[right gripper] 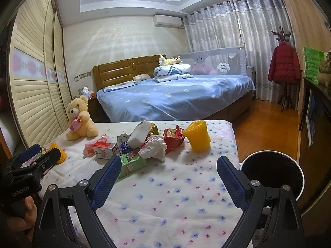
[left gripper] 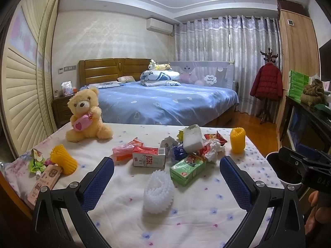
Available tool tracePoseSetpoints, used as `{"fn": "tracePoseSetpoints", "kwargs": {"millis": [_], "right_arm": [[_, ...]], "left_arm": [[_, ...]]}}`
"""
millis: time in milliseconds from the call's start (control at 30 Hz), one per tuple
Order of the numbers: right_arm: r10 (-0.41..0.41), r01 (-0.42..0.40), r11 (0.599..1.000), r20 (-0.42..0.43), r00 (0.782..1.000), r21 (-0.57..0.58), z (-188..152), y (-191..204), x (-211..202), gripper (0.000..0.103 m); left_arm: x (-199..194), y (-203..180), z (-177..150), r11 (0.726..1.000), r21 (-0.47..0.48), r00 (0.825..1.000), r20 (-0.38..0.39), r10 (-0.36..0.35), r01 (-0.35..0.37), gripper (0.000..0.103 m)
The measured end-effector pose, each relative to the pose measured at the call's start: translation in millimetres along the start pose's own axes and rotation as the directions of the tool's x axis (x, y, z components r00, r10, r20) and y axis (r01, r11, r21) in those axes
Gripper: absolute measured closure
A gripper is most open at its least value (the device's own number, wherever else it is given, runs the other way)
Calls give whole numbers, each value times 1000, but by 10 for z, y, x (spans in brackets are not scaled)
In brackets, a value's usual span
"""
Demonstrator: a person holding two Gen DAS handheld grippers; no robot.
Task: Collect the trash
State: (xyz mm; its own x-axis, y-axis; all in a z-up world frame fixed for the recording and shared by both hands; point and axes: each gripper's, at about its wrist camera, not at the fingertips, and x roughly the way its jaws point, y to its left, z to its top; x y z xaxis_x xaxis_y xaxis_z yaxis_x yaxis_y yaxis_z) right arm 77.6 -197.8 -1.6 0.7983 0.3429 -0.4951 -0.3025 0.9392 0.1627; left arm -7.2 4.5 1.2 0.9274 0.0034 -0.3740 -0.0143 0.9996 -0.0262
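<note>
Both sets of jaws spread wide, empty, above the floral tabletop (right gripper: 175, 196): left gripper (left gripper: 166, 170), right gripper (right gripper: 168, 170). Trash pile (left gripper: 186, 150) heaped at 12 o'clock, white foam net (left gripper: 158, 193) nearest; bin (right gripper: 273, 173) at 3 o'clock.

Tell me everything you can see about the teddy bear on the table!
The teddy bear is a fluffy, pale golden plush toy with round ears, dark eyes and a dark nose on a lighter muzzle. It sits upright on the flowered tablecloth, at the far left corner, with its legs spread forward. It hugs a pink candy-shaped cushion with a red heart on it against its chest. Nothing else touches it; the trash lies apart from it, and both grippers are well away.
</note>
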Motion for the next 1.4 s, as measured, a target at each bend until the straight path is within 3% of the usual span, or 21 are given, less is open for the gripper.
{"fn": "tracePoseSetpoints", "kwargs": {"millis": [1400], "right_arm": [[30,-30,1000,-10,1000,10,-2,53,1,8]], "left_arm": [[25,44,-4,1000,-5,1000,-9,-1,1,1]]}}
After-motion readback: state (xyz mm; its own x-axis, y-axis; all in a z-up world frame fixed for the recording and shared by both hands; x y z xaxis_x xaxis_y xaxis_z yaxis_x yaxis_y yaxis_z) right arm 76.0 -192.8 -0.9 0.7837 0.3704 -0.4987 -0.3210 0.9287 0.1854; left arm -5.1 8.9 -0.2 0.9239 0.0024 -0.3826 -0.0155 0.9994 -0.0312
